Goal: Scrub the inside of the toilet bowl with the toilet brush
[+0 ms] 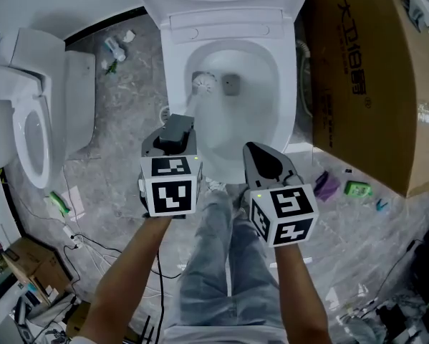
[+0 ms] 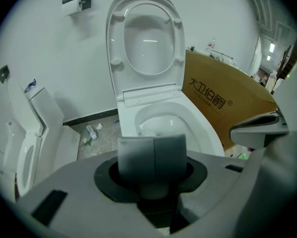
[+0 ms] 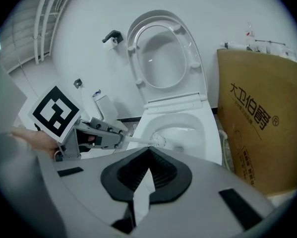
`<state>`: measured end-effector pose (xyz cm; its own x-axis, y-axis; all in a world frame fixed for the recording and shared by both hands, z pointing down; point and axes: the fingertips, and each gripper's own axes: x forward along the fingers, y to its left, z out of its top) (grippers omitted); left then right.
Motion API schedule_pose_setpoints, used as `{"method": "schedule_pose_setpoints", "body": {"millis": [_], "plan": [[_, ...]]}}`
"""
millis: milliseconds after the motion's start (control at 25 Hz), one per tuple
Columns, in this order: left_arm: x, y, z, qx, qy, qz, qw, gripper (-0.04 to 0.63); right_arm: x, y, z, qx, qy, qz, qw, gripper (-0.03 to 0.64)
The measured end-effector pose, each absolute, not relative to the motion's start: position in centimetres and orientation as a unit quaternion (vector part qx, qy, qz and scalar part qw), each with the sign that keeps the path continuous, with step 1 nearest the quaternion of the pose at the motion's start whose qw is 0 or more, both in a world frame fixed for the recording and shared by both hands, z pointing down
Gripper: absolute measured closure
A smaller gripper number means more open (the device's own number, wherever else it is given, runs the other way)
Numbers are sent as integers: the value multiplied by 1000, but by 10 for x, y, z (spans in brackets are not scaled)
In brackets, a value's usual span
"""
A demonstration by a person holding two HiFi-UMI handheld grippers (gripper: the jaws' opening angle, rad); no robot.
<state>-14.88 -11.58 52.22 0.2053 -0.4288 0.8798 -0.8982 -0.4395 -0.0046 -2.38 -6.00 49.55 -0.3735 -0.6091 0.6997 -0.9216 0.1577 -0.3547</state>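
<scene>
Left gripper (image 1: 177,122) centre frame clamped on toilet brush (image 1: 204,84), head inside toilet bowl (image 1: 284,113) upper centre; right gripper (image 1: 253,149) closed, empty.

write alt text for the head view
Seen from above, the left gripper holds a brush whose head sits inside the open bowl. The right gripper hovers shut and empty beside it; a box stands at right.
</scene>
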Motion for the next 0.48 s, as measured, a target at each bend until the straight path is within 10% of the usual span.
{"method": "schedule_pose_setpoints", "body": {"millis": [480], "plan": [[-147,-53,527,713,-416,482,292,443,-22,-34,482,510,-744,378,209,617]]}}
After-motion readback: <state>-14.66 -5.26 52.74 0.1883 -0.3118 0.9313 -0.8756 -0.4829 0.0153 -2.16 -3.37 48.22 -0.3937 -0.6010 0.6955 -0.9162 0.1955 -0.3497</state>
